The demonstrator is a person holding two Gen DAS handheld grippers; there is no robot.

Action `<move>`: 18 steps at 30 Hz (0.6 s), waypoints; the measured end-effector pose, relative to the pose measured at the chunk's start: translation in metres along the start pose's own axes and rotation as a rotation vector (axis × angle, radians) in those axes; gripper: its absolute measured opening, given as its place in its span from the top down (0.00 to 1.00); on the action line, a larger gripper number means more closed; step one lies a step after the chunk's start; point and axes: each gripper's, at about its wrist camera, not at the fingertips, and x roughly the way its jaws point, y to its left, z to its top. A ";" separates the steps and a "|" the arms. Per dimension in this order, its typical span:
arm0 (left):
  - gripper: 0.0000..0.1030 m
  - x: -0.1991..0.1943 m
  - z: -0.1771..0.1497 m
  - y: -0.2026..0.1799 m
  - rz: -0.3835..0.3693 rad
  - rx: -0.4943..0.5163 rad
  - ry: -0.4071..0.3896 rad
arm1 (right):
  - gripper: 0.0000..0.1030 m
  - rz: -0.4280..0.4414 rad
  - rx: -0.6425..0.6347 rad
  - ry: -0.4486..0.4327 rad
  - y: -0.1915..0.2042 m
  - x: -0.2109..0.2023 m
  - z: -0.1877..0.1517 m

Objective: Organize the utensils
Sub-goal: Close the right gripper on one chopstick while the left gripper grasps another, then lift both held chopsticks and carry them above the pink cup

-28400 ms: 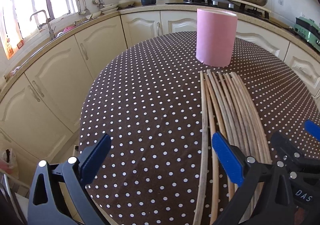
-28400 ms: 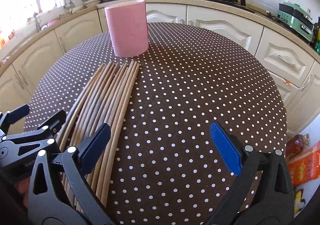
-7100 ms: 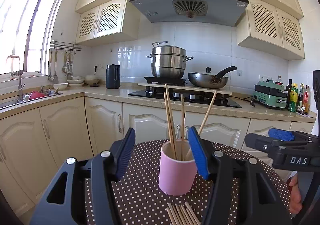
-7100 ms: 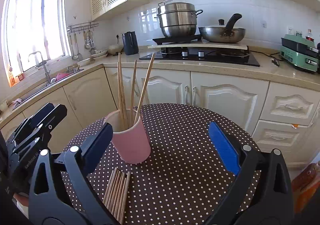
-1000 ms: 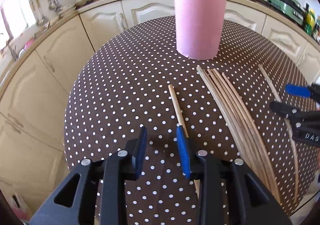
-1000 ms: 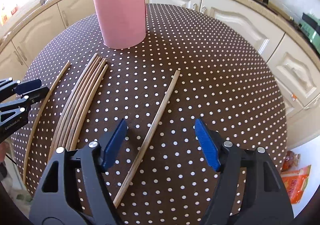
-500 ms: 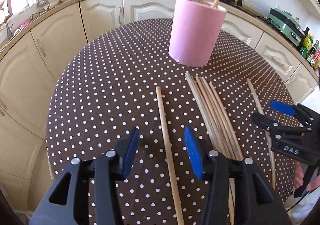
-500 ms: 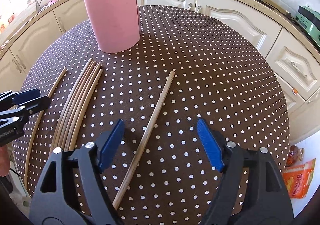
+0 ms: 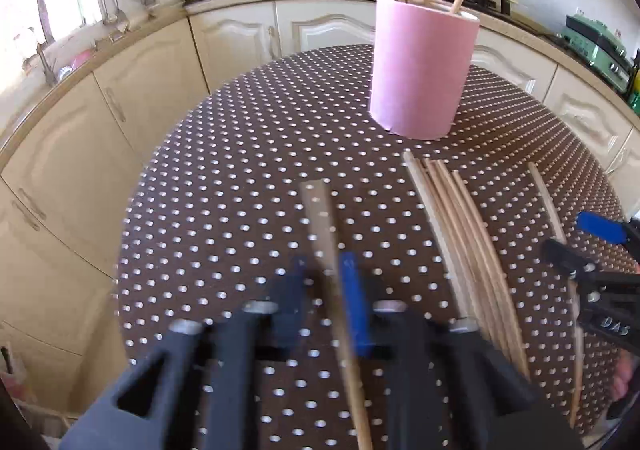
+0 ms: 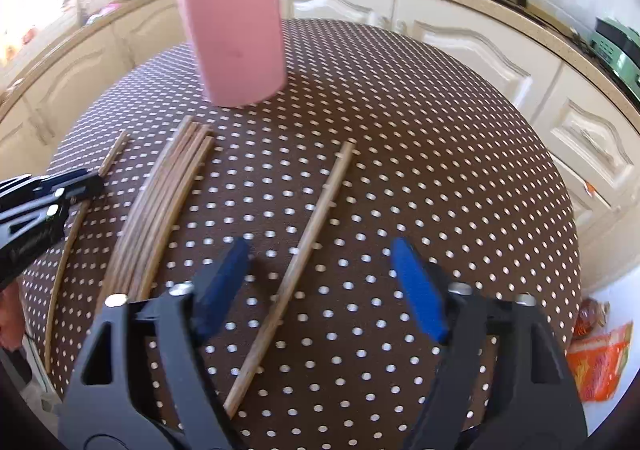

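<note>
Both views differ: left tool (image 9: 326, 298) pinches one chopstick (image 9: 320, 218); right tool (image 10: 320, 282), closing, straddles another (image 10: 308, 234) untouched.

Pink cup (image 9: 422, 70) blocks far side; tablecloth (image 9: 240, 178) left bare

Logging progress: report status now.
Left gripper just shut on lone chopstick. Right gripper closing, another chopstick between fingers, untouched. Pink holder path clear.

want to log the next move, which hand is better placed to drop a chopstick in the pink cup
Left. The left gripper has just closed on a single chopstick, while the right gripper merely straddles its chopstick, jaws closing but not touching. The pink cup stands ahead.
</note>
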 end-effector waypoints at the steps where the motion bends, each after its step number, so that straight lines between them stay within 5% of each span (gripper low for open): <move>1: 0.94 -0.001 0.000 0.002 -0.015 -0.004 0.000 | 0.69 0.008 -0.007 -0.015 0.002 -0.002 -0.001; 3: 0.94 -0.001 -0.001 0.003 -0.018 0.002 -0.010 | 0.85 0.016 -0.016 -0.016 0.001 -0.003 -0.001; 6: 0.95 -0.003 -0.003 0.007 -0.035 -0.015 -0.026 | 0.93 0.068 0.035 -0.016 -0.008 -0.004 0.000; 18: 0.95 -0.037 0.017 0.004 -0.123 -0.051 -0.207 | 0.94 0.119 0.117 -0.157 -0.020 -0.034 0.008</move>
